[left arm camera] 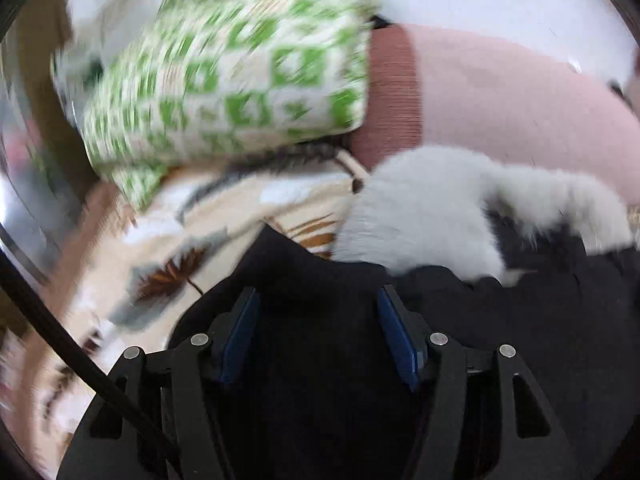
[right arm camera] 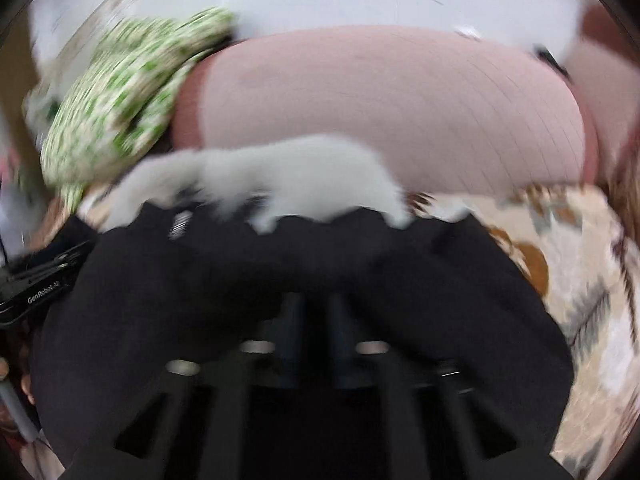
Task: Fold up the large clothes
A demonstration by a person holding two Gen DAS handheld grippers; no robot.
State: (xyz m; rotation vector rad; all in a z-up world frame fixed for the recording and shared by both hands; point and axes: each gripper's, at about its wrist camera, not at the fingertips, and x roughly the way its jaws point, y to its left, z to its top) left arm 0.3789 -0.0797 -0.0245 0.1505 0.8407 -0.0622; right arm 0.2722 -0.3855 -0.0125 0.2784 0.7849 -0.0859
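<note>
Both wrist views smeared with motion blur; detail soft throughout

Black garment (left arm camera: 500, 320) with a white fur trim (left arm camera: 432, 208) lies on a leaf-patterned bedsheet (left arm camera: 172, 240), spread below and ahead of both grippers. In the right wrist view the same black garment (right arm camera: 224, 280) fills the lower half of the frame, the fur trim (right arm camera: 288, 176) running along its far edge

Left gripper (left arm camera: 318, 300): jaws stand apart, blue pads visible on both sides, black cloth lying under and between them. Pads not seen pressing on the fabric; open, nothing clamped

Right gripper (right arm camera: 314, 304): the two fingers sit together with only a thin dark slit between them. Jaws closed. Black cloth bunches right at the tips, but blur and dark-on-dark hide whether any fabric is caught between the pads; cannot tell

Beyond the garment: a pink ribbed pillow (left arm camera: 520, 92) lying across the bed, and a green-and-white checked cloth (left arm camera: 240, 72) heaped to its left, its edge overlapping the pillow's darker end. Same pair in the right view: pillow (right arm camera: 400, 112), checked cloth (right arm camera: 120, 100)

At the left edge of the right view, part of the other gripper's body, lettered, beside the garment
</note>
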